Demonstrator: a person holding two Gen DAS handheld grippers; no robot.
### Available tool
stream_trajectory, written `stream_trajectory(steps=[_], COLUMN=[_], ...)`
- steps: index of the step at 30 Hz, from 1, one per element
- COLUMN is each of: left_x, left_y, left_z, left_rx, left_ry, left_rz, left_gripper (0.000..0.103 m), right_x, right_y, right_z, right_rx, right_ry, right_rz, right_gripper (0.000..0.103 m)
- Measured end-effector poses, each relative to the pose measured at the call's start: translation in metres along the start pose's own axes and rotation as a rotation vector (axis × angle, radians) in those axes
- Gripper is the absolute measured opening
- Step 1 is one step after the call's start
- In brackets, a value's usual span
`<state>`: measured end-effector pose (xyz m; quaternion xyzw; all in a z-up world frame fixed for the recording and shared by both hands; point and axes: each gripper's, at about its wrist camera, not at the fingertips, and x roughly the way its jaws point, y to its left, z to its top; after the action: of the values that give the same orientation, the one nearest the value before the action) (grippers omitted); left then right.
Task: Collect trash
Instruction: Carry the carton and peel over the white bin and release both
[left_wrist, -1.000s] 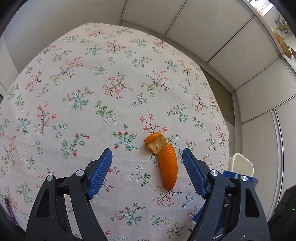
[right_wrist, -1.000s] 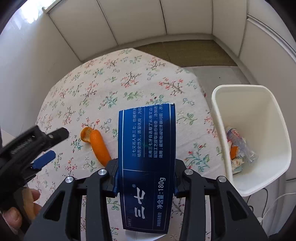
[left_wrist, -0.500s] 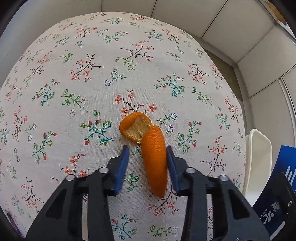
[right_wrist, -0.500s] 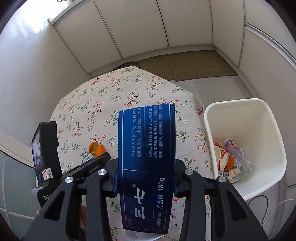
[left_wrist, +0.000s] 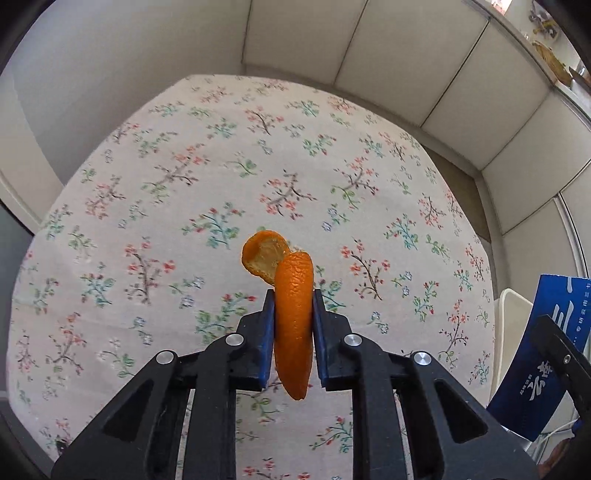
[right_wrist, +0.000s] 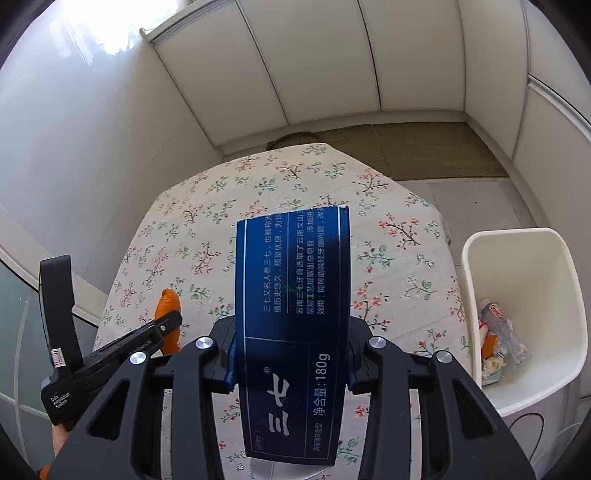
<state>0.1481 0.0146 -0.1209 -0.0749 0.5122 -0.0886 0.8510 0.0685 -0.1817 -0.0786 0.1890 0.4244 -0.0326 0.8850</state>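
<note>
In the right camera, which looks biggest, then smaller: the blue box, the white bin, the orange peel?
1. Blue box, though it is nearest the camera, held in the right tool.
2. White bin.
3. Orange peel, partly hidden by the left tool.

The right gripper (right_wrist: 291, 354) is clamped on a dark blue carton (right_wrist: 293, 321) printed with white Chinese characters and "180g", held lengthwise above the surface (right_wrist: 399, 266), which wears a floral cloth. At lower left the left gripper (right_wrist: 162, 328) pinches an orange peel (right_wrist: 167, 300) over the cloth's edge. Just beside the surface on the right stands a white bin (right_wrist: 524, 280), with a crumpled plastic bottle (right_wrist: 504, 328) and scraps lying inside.
</note>
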Motion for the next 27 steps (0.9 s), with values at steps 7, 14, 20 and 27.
stream_trajectory(steps=[7,14,20,27], left_x=[-0.064,-0.118,-0.114,-0.128], left_y=[0.013,0.006,-0.015,-0.027], left_z=[0.020,0.022,0.021,0.018], left_rx=[0.076,0.077,0.104,0.122], left_ry=[-0.138,-0.340,-0.381,-0.453], left_rz=[0.052,-0.005,-0.035,-0.035], left_gripper=[0.018,0.018,0.018,0.018], right_x=[-0.026,-0.058,-0.059,-0.062], right_y=[0.036,0.059,0.055,0.045], right_z=[0.009,0.011,0.010,0.016], right_rx=[-0.096,-0.218,-0.256,-0.227], right_ry=[-0.107,-0.269,-0.304,-0.320], right_rz=[0.055,0.017,-0.030,-0.041], right_gripper=[0.040,0.040,0.040,0.040])
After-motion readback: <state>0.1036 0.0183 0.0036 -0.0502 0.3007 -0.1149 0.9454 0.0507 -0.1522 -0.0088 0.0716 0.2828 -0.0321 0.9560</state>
